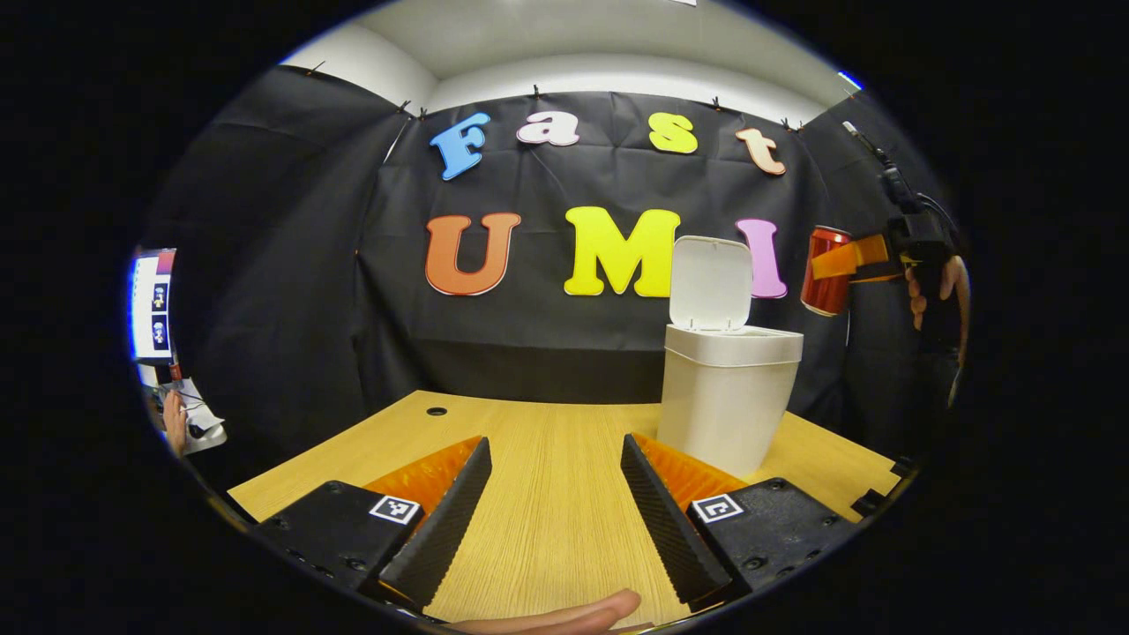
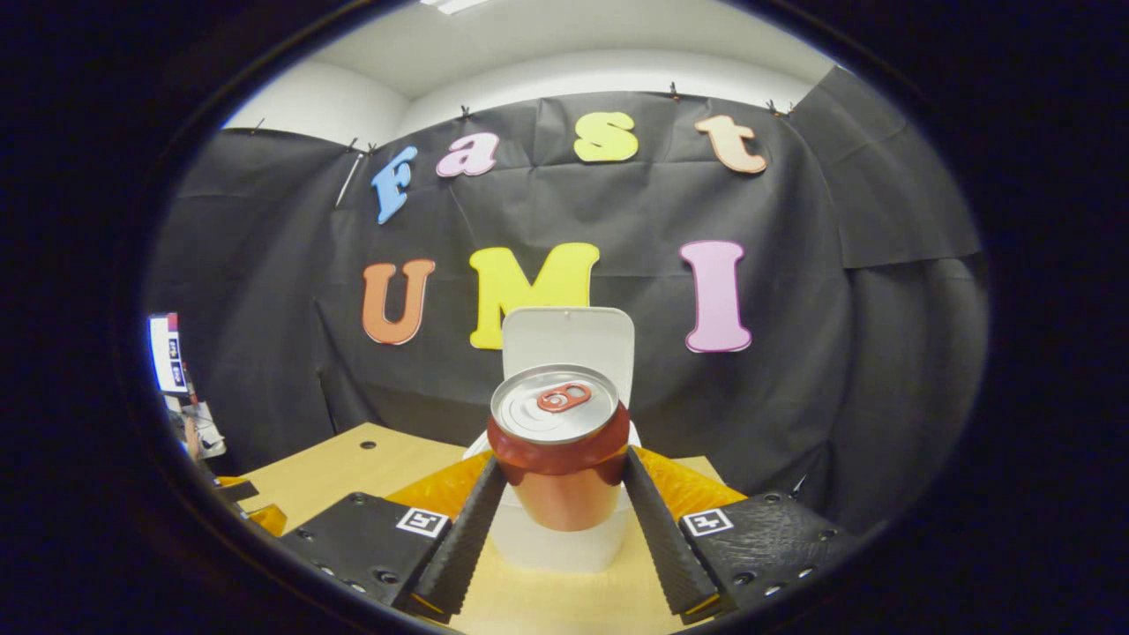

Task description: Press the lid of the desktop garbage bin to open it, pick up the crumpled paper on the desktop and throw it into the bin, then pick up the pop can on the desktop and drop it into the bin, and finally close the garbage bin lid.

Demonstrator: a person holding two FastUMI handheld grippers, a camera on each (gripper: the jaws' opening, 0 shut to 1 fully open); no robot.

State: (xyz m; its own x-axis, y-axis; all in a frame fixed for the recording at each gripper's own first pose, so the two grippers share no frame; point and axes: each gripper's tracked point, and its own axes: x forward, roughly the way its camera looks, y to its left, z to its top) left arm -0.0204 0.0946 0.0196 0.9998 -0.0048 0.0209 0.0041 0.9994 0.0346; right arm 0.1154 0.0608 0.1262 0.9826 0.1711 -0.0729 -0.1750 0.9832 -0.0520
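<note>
Red and upright, the pop can is clamped between both fingers of the right hand-held gripper, held in the air above and just in front of the white garbage bin, whose lid stands open. The left hand-held gripper hovers low over the wooden desk, fingers spread wide, holding nothing.
</note>
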